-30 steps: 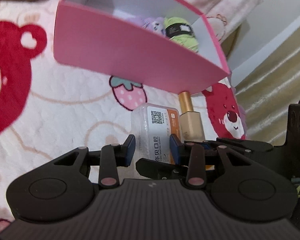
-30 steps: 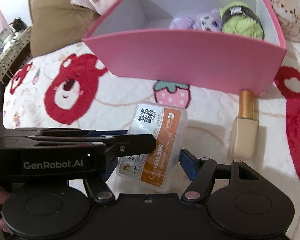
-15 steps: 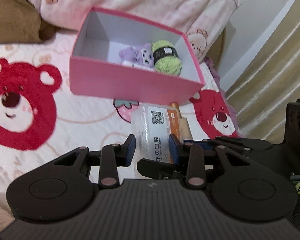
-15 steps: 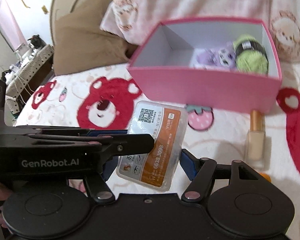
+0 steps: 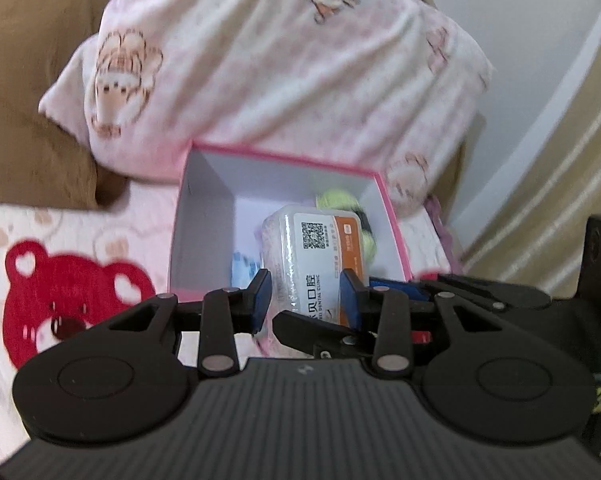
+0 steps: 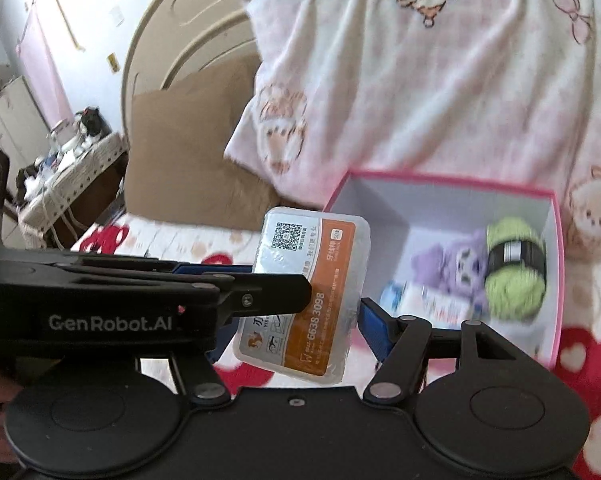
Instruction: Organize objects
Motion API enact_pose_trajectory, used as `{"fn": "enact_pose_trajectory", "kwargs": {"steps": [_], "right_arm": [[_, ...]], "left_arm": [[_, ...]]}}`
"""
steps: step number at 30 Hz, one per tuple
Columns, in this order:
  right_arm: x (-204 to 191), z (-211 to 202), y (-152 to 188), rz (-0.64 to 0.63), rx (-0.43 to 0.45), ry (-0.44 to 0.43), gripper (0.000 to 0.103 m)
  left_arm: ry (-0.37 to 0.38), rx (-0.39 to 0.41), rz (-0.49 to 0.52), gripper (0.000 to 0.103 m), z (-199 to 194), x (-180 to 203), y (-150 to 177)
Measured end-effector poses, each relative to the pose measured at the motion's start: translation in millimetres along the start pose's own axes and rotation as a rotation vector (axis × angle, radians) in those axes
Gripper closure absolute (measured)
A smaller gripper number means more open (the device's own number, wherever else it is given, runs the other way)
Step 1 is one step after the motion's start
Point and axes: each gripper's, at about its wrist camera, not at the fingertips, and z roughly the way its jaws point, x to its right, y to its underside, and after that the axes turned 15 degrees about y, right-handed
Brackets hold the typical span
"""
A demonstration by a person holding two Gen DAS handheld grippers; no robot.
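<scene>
Left wrist view: the left gripper has its blue pads on the narrow sides of a clear plastic box. Its jaws are opening slightly, yet the pads look to be against the box. The box carries a white and orange label with a QR code and stands upright in the air in front of the pink box, at 12 o'clock from the gripper. A second ago the box was low over the bedspread with the pink box's wall above it; now the pink box's white inside shows from above.

Right wrist view: the right gripper clasps the same clear plastic box across its wider faces, tilted, with the left gripper's arm crossing in from 9 o'clock. The pink box lies at 3 o'clock, holding green yarn and a purple plush toy. Earlier a gold-capped bottle lay beside the pink box; it is out of view now.
</scene>
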Motion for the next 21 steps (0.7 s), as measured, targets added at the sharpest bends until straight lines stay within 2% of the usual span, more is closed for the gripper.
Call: {"fn": "enact_pose_trajectory", "kwargs": {"steps": [3, 6, 15, 21], "right_arm": [[9.3, 23.8, -21.2, 0.019, 0.001, 0.021, 0.033], [19.5, 52.6, -33.6, 0.047, -0.02, 0.012, 0.034], [60.4, 151.4, -42.7, 0.134, -0.112, -0.064, 0.034], [73.0, 196.9, -39.9, 0.183, -0.171, -0.087, 0.034]], "left_arm": [[-0.022, 0.034, -0.032, 0.067, 22.2, -12.4, -18.4], [-0.057, 0.026, -0.052, 0.067, 45.5, -25.8, -33.9], [-0.179, -0.095, -0.075, 0.067, 136.4, -67.3, -59.0], [-0.242, -0.163, -0.082, 0.067, 178.0, -85.6, -64.2]]}}
